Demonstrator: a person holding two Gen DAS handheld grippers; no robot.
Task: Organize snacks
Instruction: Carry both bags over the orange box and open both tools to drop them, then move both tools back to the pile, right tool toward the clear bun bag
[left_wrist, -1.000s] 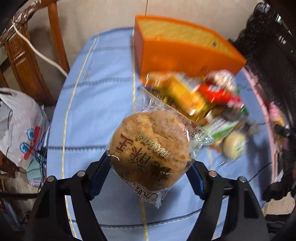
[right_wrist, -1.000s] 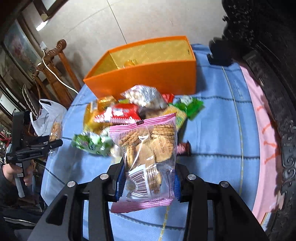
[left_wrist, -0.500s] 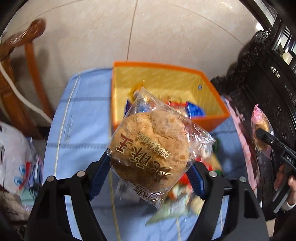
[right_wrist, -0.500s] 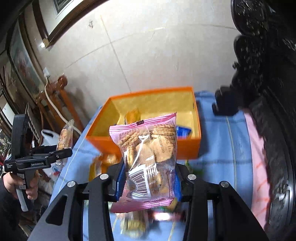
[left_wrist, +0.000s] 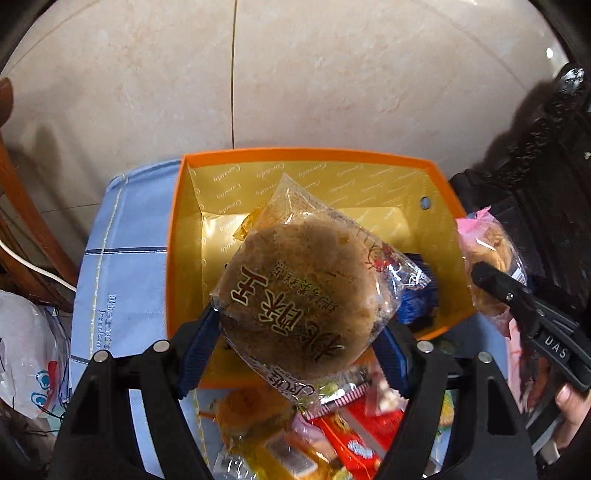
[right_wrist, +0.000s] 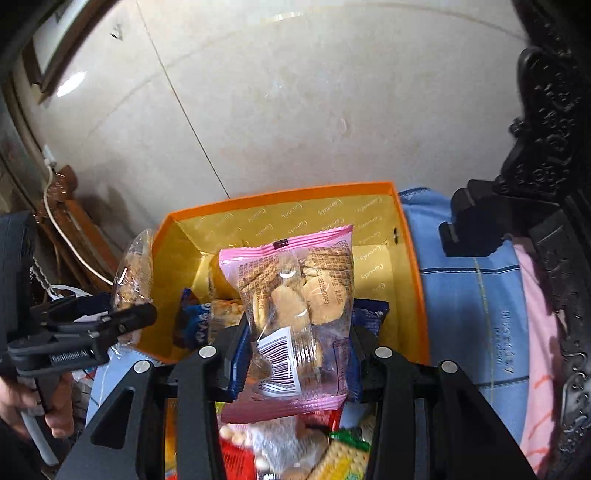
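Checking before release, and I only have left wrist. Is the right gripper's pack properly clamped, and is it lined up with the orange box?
Observer: Clamped. The right gripper has both pads pressed on the pink biscuit pack, barcode facing the camera.
Operator: Lined up with the box?
Observer: In the right wrist view the pack sits in front of the orange box opening. How high above it, I cannot tell.
Operator: What's in the box under it?
Observer: A left blue packet and a right blue packet lie on either side of the pack.
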